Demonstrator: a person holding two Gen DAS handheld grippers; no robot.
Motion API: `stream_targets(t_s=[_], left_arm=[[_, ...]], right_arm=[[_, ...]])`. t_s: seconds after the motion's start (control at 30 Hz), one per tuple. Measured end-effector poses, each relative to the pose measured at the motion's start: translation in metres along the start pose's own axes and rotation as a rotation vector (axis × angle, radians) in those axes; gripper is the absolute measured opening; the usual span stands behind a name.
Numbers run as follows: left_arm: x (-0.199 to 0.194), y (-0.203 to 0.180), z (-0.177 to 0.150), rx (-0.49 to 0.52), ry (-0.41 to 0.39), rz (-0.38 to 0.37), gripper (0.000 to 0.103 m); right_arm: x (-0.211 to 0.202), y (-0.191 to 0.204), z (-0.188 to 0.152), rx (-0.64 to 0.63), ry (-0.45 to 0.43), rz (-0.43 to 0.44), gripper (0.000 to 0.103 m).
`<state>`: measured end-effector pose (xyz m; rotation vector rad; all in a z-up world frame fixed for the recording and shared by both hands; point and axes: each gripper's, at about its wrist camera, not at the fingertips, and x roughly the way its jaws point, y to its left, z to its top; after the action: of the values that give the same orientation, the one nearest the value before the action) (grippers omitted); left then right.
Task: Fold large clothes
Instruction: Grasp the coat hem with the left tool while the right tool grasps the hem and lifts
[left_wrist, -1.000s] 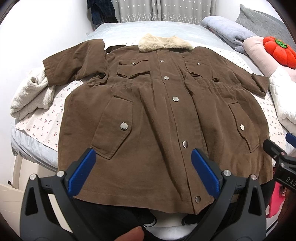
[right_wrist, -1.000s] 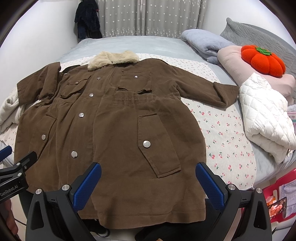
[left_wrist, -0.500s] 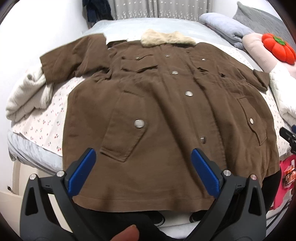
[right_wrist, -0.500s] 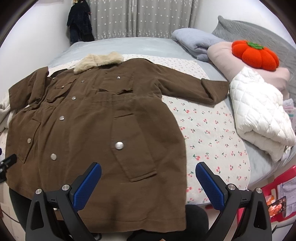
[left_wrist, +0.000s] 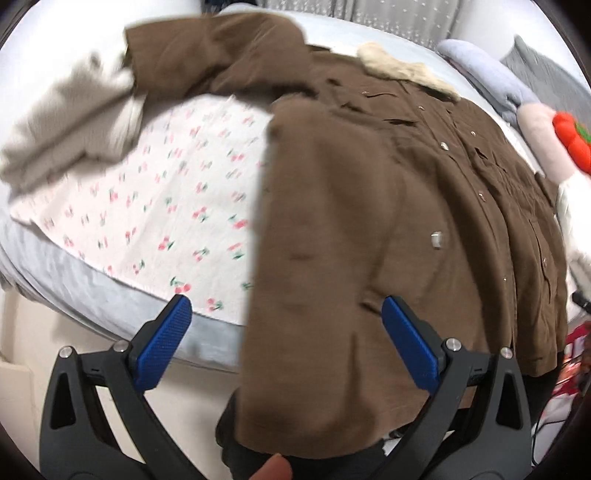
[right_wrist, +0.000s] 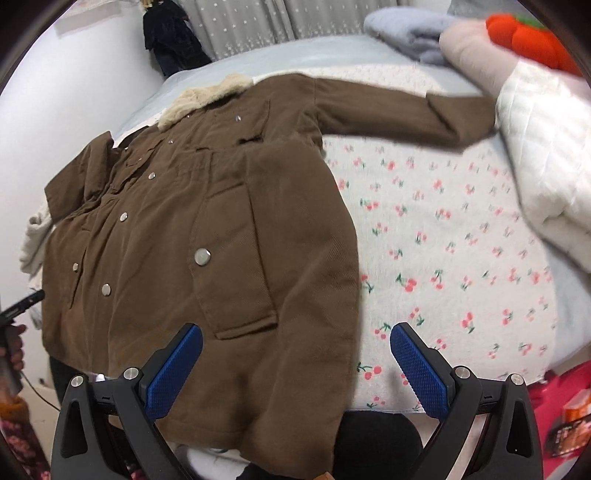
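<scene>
Left gripper (left_wrist: 282, 343): fingers spread wide and grasping nothing, poised over the coat's lower hem on its left side; one blue pad (left_wrist: 162, 345) sits over the bed edge, the other over brown cloth.
Right gripper (right_wrist: 295, 369): likewise released, its blue pads (right_wrist: 417, 369) apart, straddling the coat's lower right edge, with one pad over the cloth and the other over the sheet.
Coat (right_wrist: 207, 236): a long brown coat with metal snaps, lying front-up and spread flat on the bed, hem hanging past the bed's near edge, cream fleece collar (right_wrist: 207, 98) at the far end.
Sleeves: the coat's right sleeve (right_wrist: 406, 110) stretches straight out from the coat to touch the white quilted bundle; the other sleeve (left_wrist: 207, 55) lies angled away from the coat on the opposite side, its cuff near a cream knitted blanket.
Sheet (right_wrist: 443, 240): white with a cherry print, under the coat and showing on both sides of it.
Cream blanket (left_wrist: 70, 118): bunched beside the coat's left sleeve; blurred in the left wrist view.
White quilted bundle (right_wrist: 546, 155): beside the coat's right cuff.
Pumpkin cushion (right_wrist: 532, 37): orange, beyond the coat's right sleeve, on a pale pink pillow.
Dark garment (right_wrist: 170, 33): hanging by the curtain, beyond the coat's collar.
Thumb (left_wrist: 273, 469): a fingertip shows at the left gripper's base.
</scene>
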<state>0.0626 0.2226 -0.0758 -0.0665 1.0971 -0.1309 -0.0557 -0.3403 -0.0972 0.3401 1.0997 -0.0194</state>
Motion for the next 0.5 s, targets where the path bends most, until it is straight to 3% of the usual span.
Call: stream_targets(t_s=[0.07, 0.13, 0.17, 0.2, 0.23, 0.27, 0.3, 0.37, 0.4, 0.5], left_arm=[[0.007, 0.021, -0.003, -0.054, -0.005, -0.101, 0.098], [0.013, 0.035, -0.006, -0.106, 0.006, -0.217, 0.086], [0.017, 0.037, -0.008, -0.123, 0.029, -0.271, 0.080], [0.023, 0.039, -0.010, -0.142, 0.062, -0.333, 0.062], [0.029, 0.038, -0.013, -0.157, 0.105, -0.376, 0.049], [0.035, 0.034, -0.017, -0.155, 0.149, -0.397, 0.044], [0.036, 0.029, -0.020, -0.140, 0.162, -0.398, 0.038], [0.034, 0.016, -0.026, -0.099, 0.175, -0.395, 0.024], [0.030, 0.011, -0.027, -0.091, 0.174, -0.393, 0.014], [-0.002, -0.002, -0.025, -0.068, 0.105, -0.371, 0.008]], right_arm=[[0.007, -0.008, 0.000, 0.025, 0.032, 0.025, 0.102], [0.015, -0.018, -0.002, 0.058, 0.068, 0.079, 0.096], [0.016, -0.020, -0.003, 0.069, 0.076, 0.096, 0.089], [0.021, -0.024, -0.005, 0.096, 0.094, 0.141, 0.083], [0.024, -0.025, -0.006, 0.112, 0.109, 0.166, 0.062], [0.028, -0.027, -0.008, 0.135, 0.131, 0.195, 0.047], [0.032, -0.026, -0.010, 0.145, 0.144, 0.202, 0.044], [0.034, -0.020, -0.012, 0.126, 0.150, 0.207, 0.019], [0.032, -0.016, -0.014, 0.121, 0.142, 0.226, 0.015], [0.008, -0.006, -0.010, 0.102, 0.082, 0.203, 0.008]])
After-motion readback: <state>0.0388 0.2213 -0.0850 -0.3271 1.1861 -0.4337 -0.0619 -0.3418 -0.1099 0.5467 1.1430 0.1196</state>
